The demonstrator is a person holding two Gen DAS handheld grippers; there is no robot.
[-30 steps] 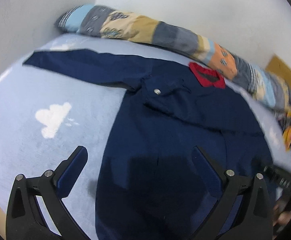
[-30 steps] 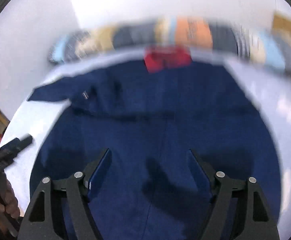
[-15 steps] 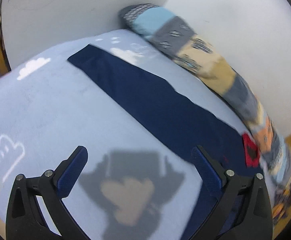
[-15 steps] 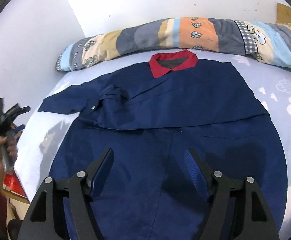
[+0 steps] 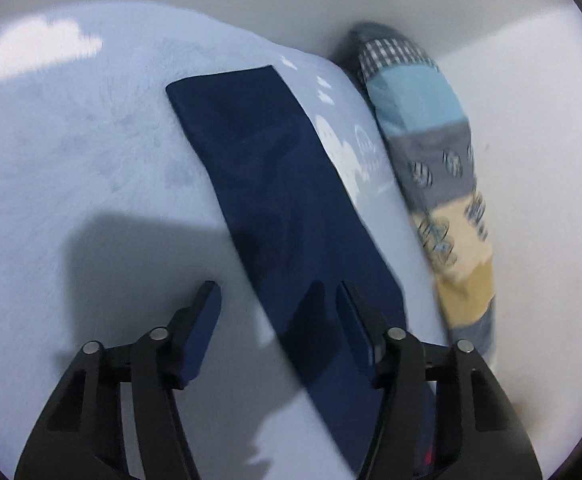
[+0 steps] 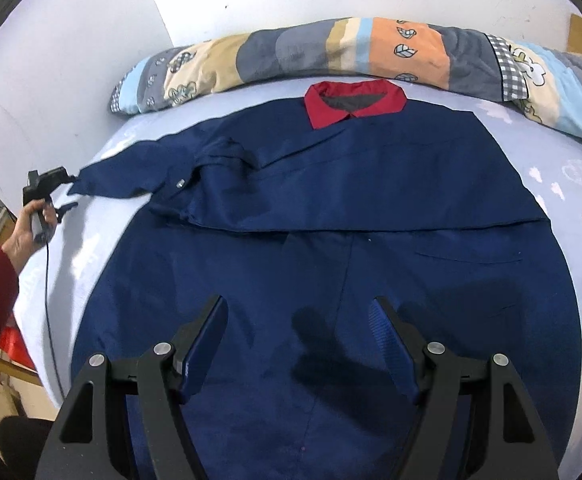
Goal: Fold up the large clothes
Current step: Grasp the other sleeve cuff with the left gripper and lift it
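A large navy jacket (image 6: 331, 208) with a red collar (image 6: 355, 100) lies flat on the light blue bed. Its right sleeve is folded across the chest. Its left sleeve (image 5: 275, 184) stretches out flat towards the bed's left side. My left gripper (image 5: 277, 312) is open just above this sleeve, one finger on each side of its lower edge, a good way up from the cuff. The right wrist view shows it at the sleeve's end (image 6: 57, 194). My right gripper (image 6: 299, 324) is open and empty above the jacket's lower front.
A long patchwork pillow (image 6: 371, 52) lies along the white wall behind the collar; its end shows in the left wrist view (image 5: 423, 120). The bed sheet (image 5: 71, 160) has white cloud prints. A red box (image 6: 11, 344) and furniture stand past the bed's left edge.
My left gripper has swung left from the jacket's body out to the extended sleeve and come down close to it, its jaws narrower. My right gripper has stayed over the lower front.
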